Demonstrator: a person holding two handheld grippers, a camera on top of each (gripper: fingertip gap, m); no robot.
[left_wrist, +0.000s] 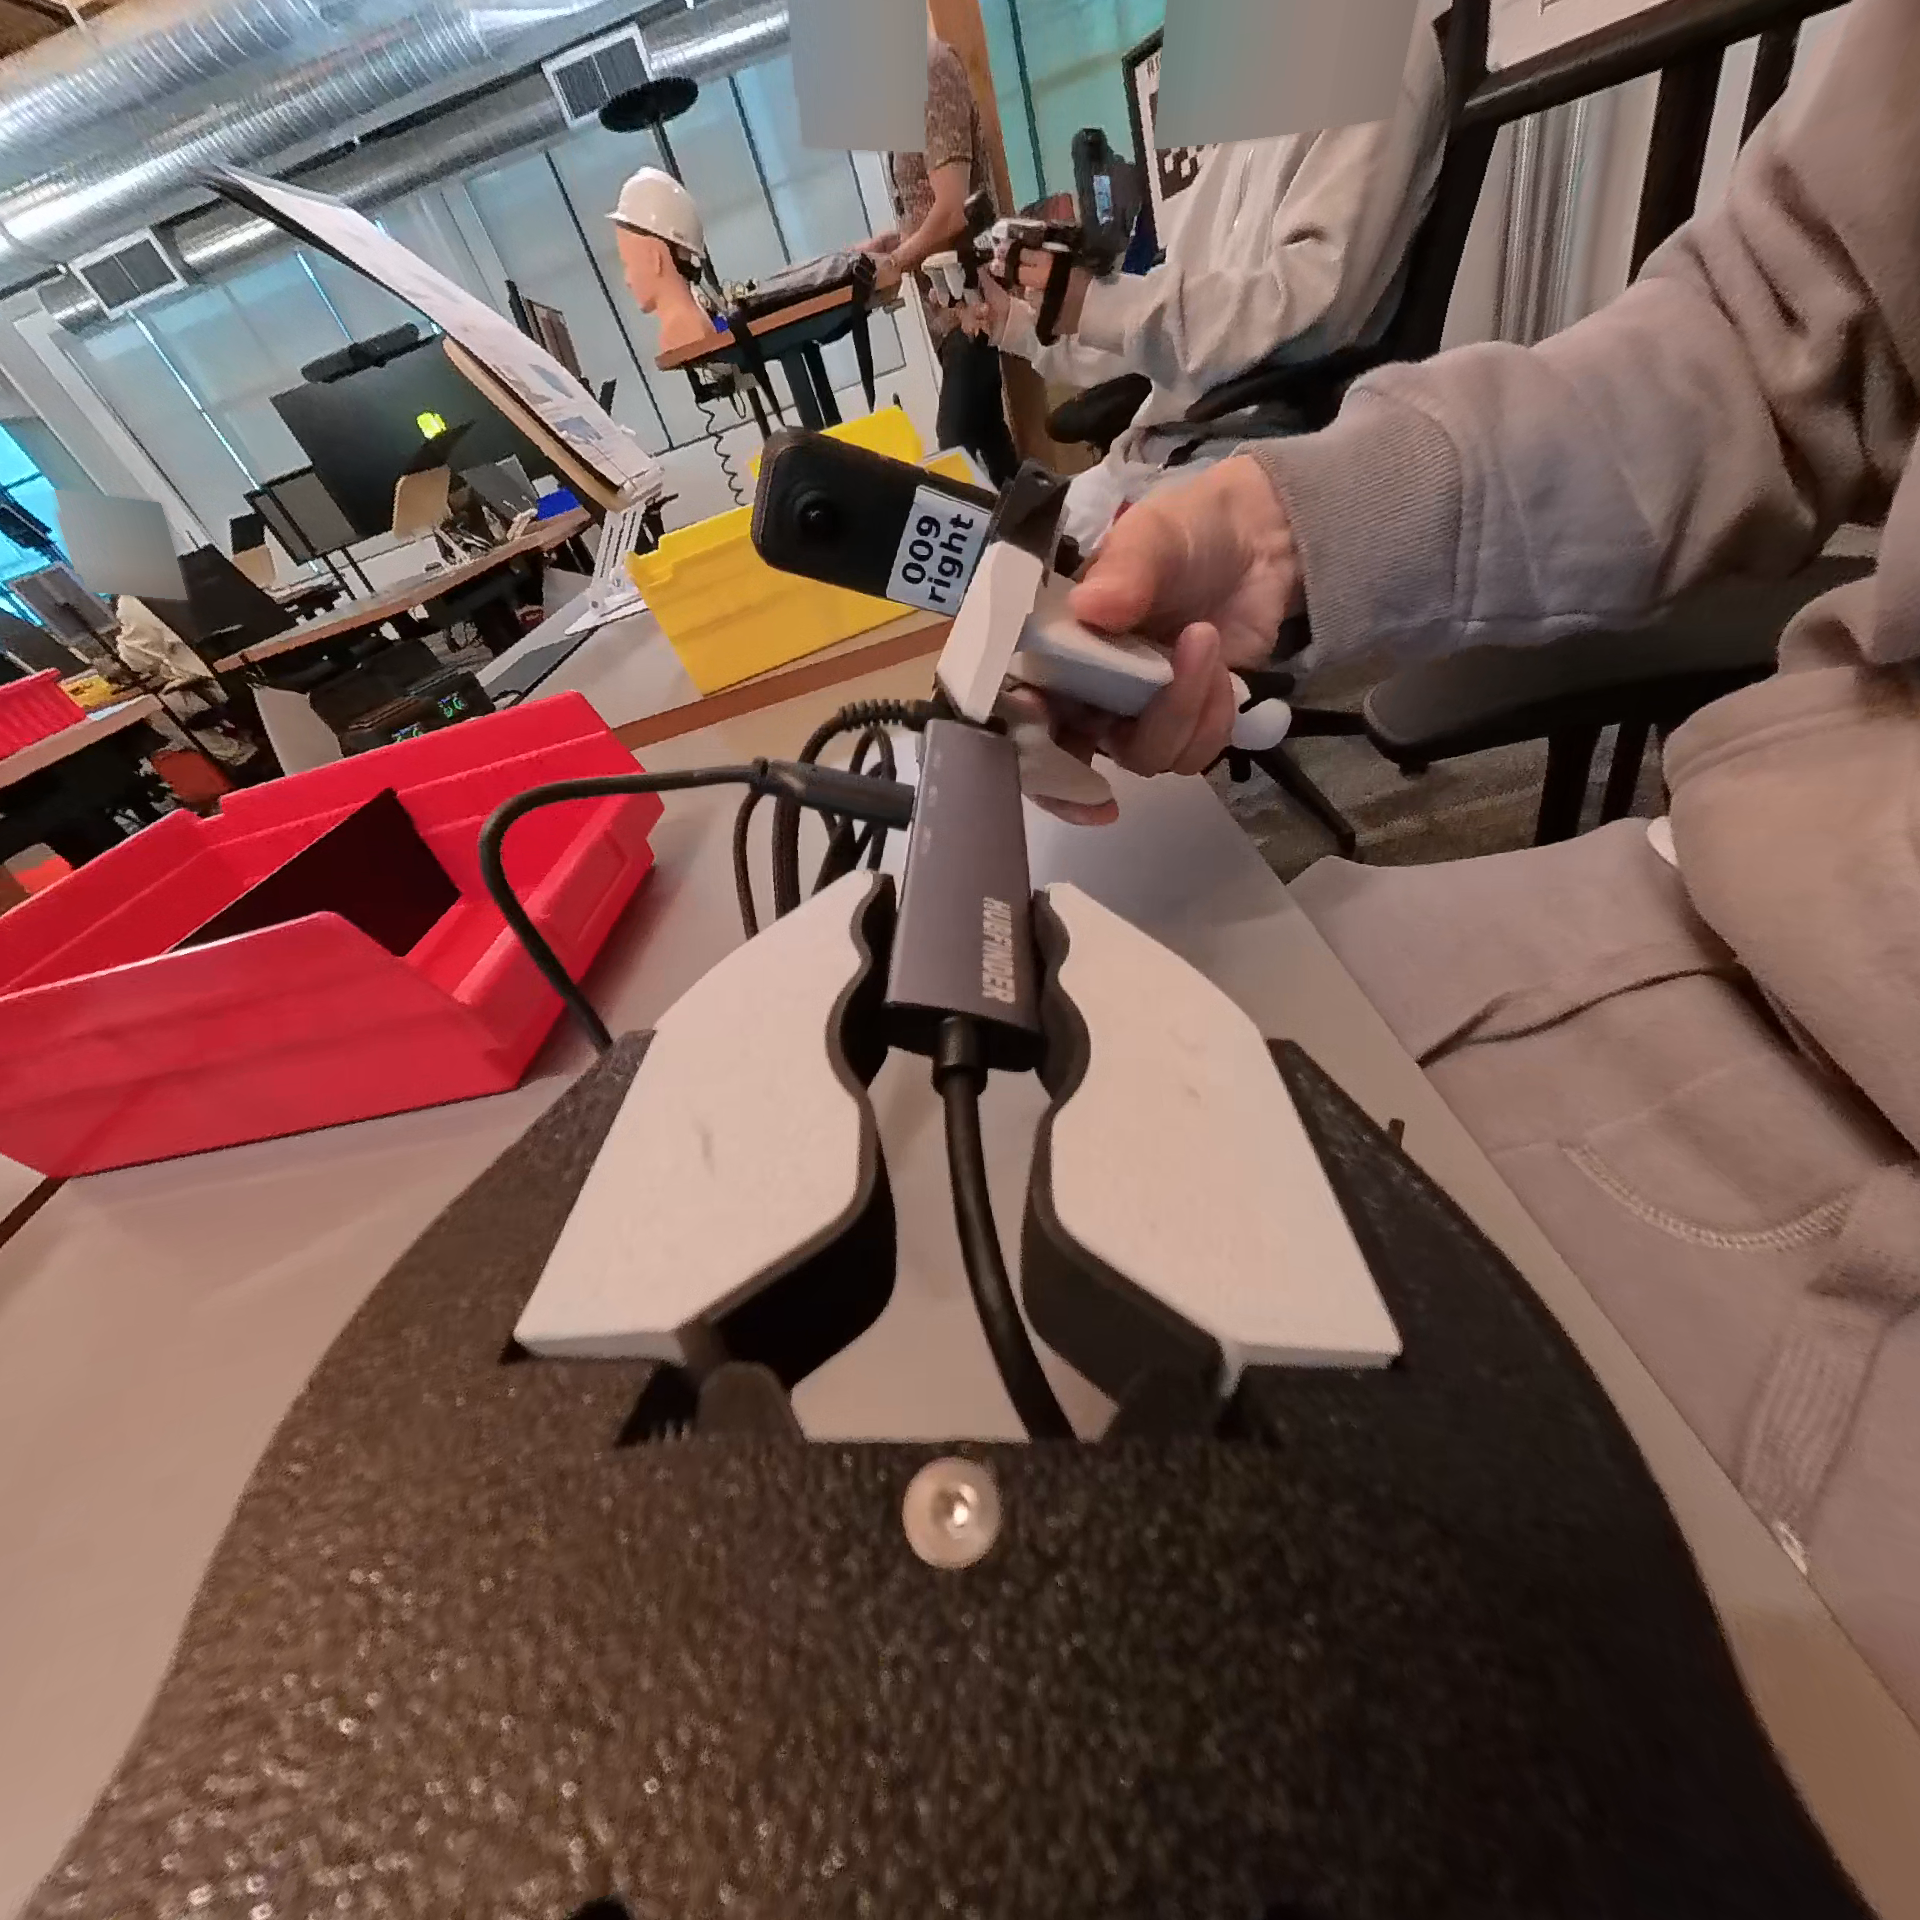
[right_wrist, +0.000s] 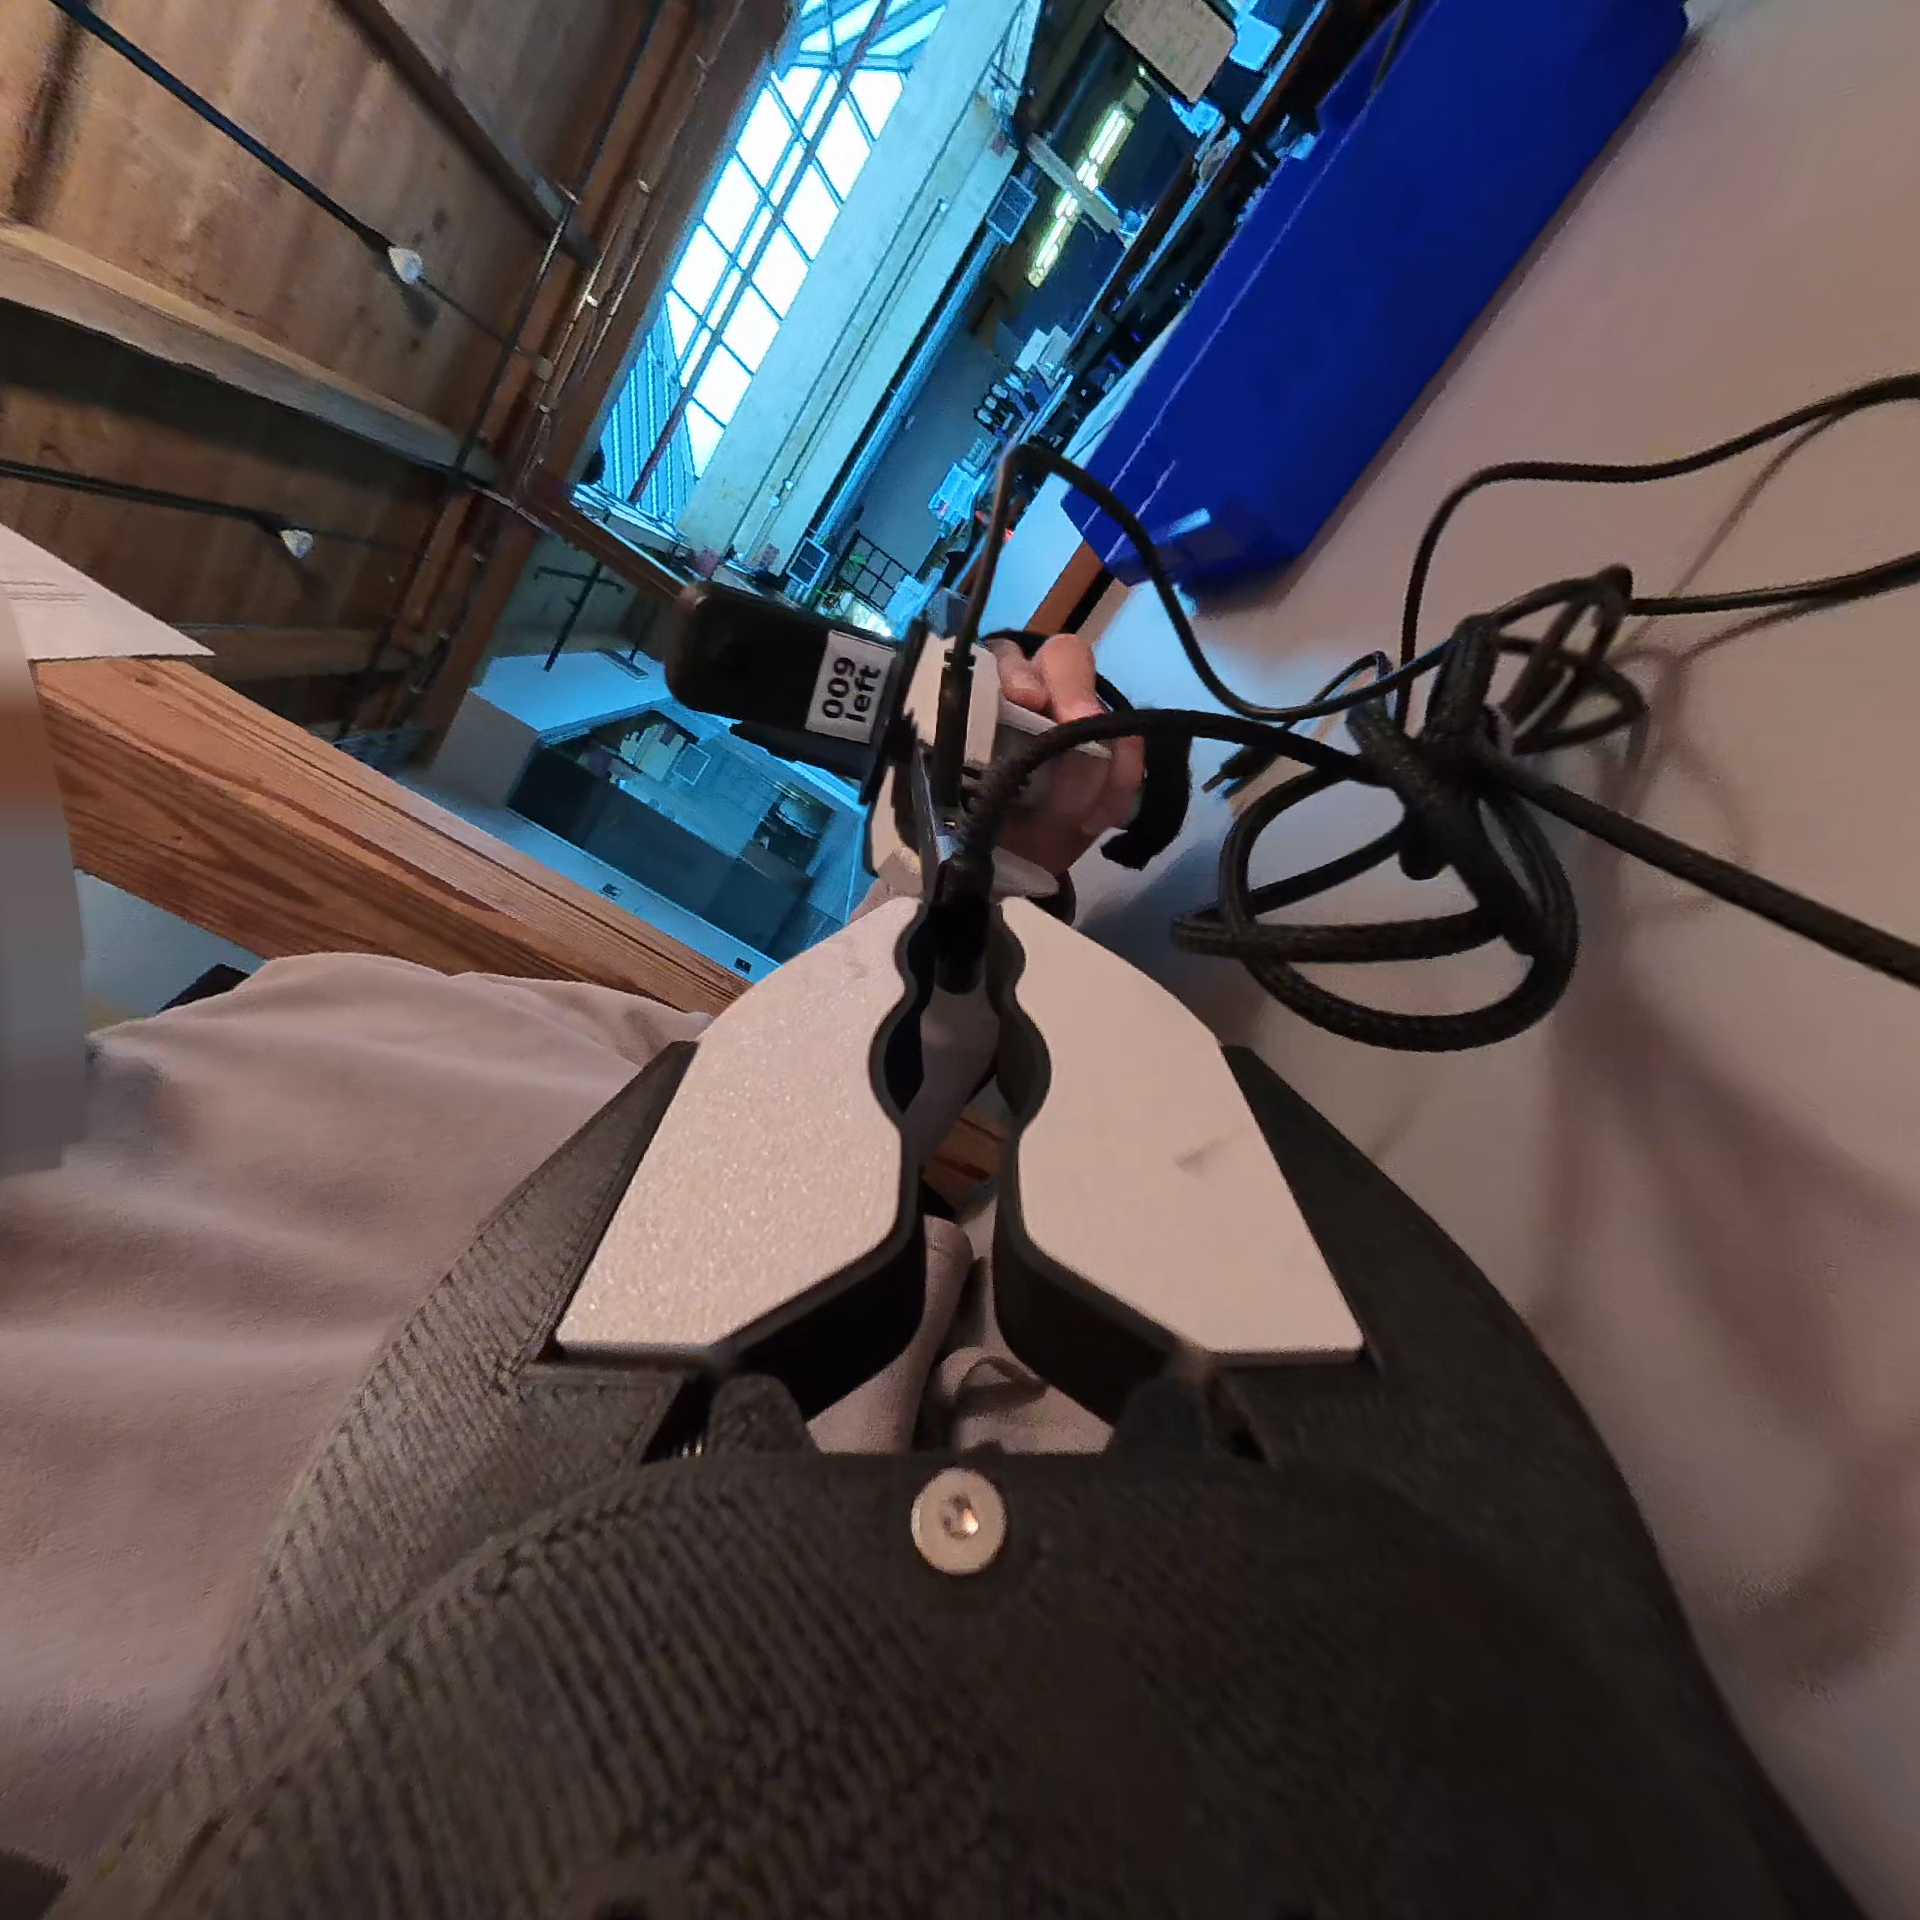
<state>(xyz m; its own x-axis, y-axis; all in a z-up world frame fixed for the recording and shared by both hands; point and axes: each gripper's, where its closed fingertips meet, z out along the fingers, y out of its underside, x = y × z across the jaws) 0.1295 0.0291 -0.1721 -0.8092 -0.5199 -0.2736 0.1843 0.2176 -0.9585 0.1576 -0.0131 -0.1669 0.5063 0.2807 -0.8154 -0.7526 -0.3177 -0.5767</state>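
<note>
A: Hub, grey and slim, is sitting between the left gripper's jaws, which are pinching its long sides near the tail end, above the counter.

B: How is it looking to handle?

A: Stiff, light and smooth-sided, I would judge, so it could be slipping if gripped loosely. The flat flanks are looking like the best hold, away from the ports. A black cord is running from its near end back between the jaws, and a plug with a thin lead is sitting in a side port.

B: And the right gripper?

A: Its jaws are pressing nearly together on a plug of a braided cable, right at the hub's far end. The cable is arching off into a knotted coil lying on the counter.

B: Anything around them?

A: A red bin is resting to the left, a yellow bin farther back, and a blue bin is lying beyond the coil. The holder's grey sleeve is reaching in.
</note>
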